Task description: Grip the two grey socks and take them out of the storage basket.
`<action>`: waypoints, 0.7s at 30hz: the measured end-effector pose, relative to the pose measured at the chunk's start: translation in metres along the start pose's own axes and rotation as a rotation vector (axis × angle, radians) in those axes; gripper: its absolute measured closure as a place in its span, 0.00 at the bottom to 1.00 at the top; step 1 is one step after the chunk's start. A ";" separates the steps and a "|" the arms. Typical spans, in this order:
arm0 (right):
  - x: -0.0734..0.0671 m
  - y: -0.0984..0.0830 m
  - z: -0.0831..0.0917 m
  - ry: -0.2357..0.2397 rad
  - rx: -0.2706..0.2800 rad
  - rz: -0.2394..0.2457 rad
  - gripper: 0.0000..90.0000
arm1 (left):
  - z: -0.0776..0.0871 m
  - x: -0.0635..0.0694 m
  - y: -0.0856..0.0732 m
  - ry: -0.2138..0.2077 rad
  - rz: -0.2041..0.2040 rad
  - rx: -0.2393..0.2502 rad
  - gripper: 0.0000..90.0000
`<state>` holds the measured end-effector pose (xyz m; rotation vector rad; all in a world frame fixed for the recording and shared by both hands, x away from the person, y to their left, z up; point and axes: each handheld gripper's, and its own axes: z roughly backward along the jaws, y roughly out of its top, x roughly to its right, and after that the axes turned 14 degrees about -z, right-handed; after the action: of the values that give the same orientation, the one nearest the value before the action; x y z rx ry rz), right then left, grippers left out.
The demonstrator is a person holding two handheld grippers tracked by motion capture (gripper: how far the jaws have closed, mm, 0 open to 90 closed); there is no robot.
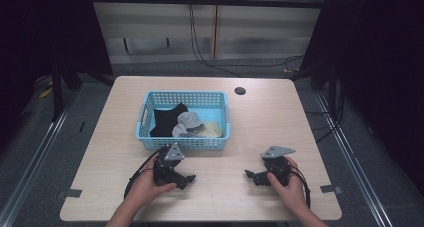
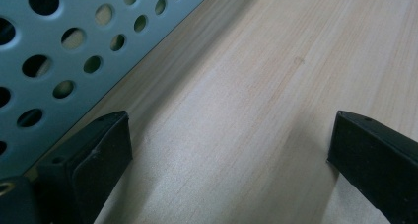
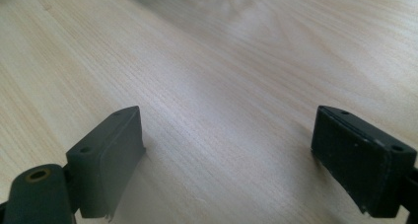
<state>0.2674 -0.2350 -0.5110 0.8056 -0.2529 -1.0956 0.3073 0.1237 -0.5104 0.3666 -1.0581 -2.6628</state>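
A light blue perforated basket point(image 1: 145, 118) stands on the wooden table point(image 1: 260, 122), holding a black cloth point(image 1: 167, 119), a grey cloth point(image 1: 187, 123) and a pale yellow cloth point(image 1: 212, 129). My left gripper point(image 1: 187, 179) rests on the table just in front of the basket, held by a hand, its jaws wide apart over bare wood point(image 2: 229, 140). The basket's wall point(image 2: 44, 61) runs close along the left gripper view's left side. My right gripper point(image 1: 251, 176) lies on the table to the right, also open with nothing between its jaws point(image 3: 226, 155).
A round cable hole point(image 1: 240, 91) sits near the table's far edge. Dark curtains flank both sides, and cables run across the floor behind the table. Bits of tape mark the table's front corners point(image 1: 330, 189).
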 end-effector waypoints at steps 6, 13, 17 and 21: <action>0.001 0.000 0.000 0.006 0.002 0.006 0.13 | 0.001 0.000 0.000 0.000 -0.001 -0.003 0.02; 0.001 0.000 0.000 0.009 -0.003 0.006 0.13 | 0.007 -0.002 0.005 -0.003 0.014 -0.061 0.12; 0.001 0.000 0.000 0.008 -0.003 0.005 0.13 | 0.011 -0.003 0.007 -0.023 0.034 -0.086 0.18; 0.001 0.000 0.000 0.008 -0.003 0.005 0.13 | 0.019 -0.004 0.014 -0.081 0.071 -0.145 0.24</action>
<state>0.2681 -0.2355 -0.5111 0.8063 -0.2462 -1.0876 0.3068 0.1274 -0.4866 0.1897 -0.8754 -2.6901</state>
